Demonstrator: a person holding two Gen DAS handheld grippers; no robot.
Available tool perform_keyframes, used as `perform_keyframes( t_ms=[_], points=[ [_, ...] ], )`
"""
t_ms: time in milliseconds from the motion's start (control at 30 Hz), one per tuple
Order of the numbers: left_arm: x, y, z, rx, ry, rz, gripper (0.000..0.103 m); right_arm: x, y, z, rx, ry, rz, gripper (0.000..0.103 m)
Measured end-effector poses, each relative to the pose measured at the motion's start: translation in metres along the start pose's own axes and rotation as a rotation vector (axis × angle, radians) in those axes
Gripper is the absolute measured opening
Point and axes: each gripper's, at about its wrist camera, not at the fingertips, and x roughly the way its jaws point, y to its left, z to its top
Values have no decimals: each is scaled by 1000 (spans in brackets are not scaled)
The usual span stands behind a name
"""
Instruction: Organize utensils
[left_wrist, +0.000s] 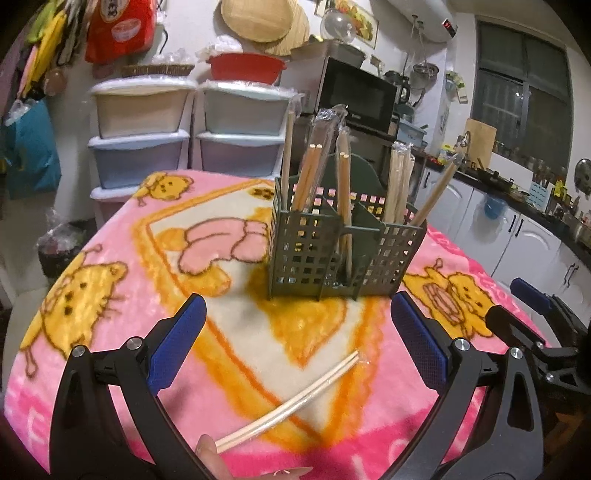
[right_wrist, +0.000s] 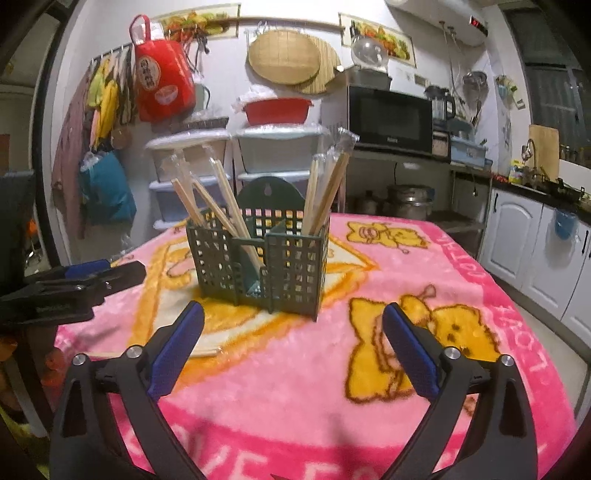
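Note:
A dark green slotted utensil holder (left_wrist: 340, 254) stands on the pink blanket and holds several wrapped chopstick pairs (left_wrist: 314, 173). It also shows in the right wrist view (right_wrist: 258, 266). One wrapped chopstick pair (left_wrist: 291, 402) lies on the blanket between the fingers of my left gripper (left_wrist: 295, 350), which is open and empty above it. My right gripper (right_wrist: 293, 347) is open and empty, in front of the holder. The loose pair shows partly behind its left finger (right_wrist: 203, 352).
The pink cartoon blanket (right_wrist: 332, 387) covers the table. Plastic drawer units (left_wrist: 147, 147) and a microwave (left_wrist: 354, 92) stand behind it. A kitchen counter (left_wrist: 517, 192) runs on the right. The right gripper shows at the right edge of the left wrist view (left_wrist: 535, 317).

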Motion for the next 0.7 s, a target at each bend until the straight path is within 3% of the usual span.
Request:
perform_keyframes(
  t_ms=[300, 567, 700],
  points=[
    [-3, -4, -6, 10, -110, 16, 92, -7, -3, -1, 16, -111, -21, 96],
    [1, -6, -8, 26, -108, 71, 92, -7, -8, -1, 35, -162, -69, 96],
    [1, -3, -9, 20, -112, 58, 92, -9, -5, -2, 24, -181, -74, 96]
  ],
)
